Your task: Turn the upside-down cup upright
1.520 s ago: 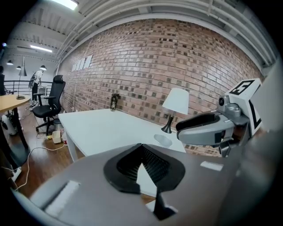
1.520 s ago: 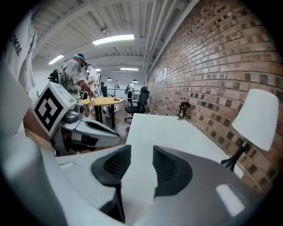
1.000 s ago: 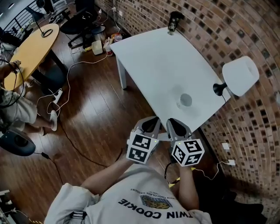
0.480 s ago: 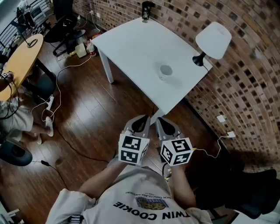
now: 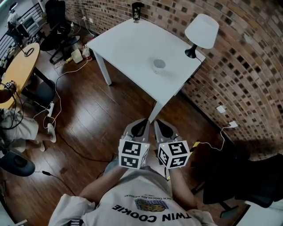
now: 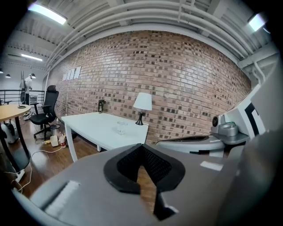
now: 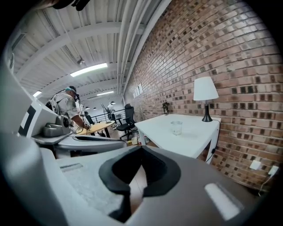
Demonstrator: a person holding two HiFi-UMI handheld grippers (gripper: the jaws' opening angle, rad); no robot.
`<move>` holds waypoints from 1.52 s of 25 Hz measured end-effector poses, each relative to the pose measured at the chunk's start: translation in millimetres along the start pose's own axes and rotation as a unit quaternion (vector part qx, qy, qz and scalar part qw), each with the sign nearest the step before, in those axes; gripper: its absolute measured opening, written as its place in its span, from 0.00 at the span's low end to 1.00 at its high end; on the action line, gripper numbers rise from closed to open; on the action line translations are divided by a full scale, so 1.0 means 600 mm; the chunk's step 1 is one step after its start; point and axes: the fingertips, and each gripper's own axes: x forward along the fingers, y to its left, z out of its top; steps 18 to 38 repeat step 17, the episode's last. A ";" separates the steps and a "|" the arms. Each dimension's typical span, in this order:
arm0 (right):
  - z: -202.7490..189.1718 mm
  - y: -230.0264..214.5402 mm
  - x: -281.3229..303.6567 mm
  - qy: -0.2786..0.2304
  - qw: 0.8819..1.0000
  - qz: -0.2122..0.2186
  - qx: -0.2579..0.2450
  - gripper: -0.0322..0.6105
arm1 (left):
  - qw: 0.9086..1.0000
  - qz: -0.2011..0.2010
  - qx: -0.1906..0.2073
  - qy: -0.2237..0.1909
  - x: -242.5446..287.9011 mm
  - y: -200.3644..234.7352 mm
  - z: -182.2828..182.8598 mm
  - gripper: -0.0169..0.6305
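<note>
head view: cup [image 5: 158, 65] well inside table [image 5: 126, 44] edges

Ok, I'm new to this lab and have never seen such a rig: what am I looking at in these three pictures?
No robot here: a person holds a hand tool in each hand, the left gripper and the right gripper; the cubes with square markers belong to them. The top-down picture comes from a camera on the person's head. The other two come from a camera riding on each gripper, looking along its black fingers. In both, the fingers meet at the tips with nothing between them, so nothing is held. Ahead, a white table stands by a brick wall. On it: a clear cup, a lamp with a white shade, and a small dark object at the far corner. The cup shows too small to tell which way up it stands.
</note>
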 end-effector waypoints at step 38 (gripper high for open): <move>0.004 0.052 0.026 -0.011 0.999 -0.038 -0.003 0.05 | 0.999 -0.038 0.008 0.007 -0.022 0.041 -0.002 0.03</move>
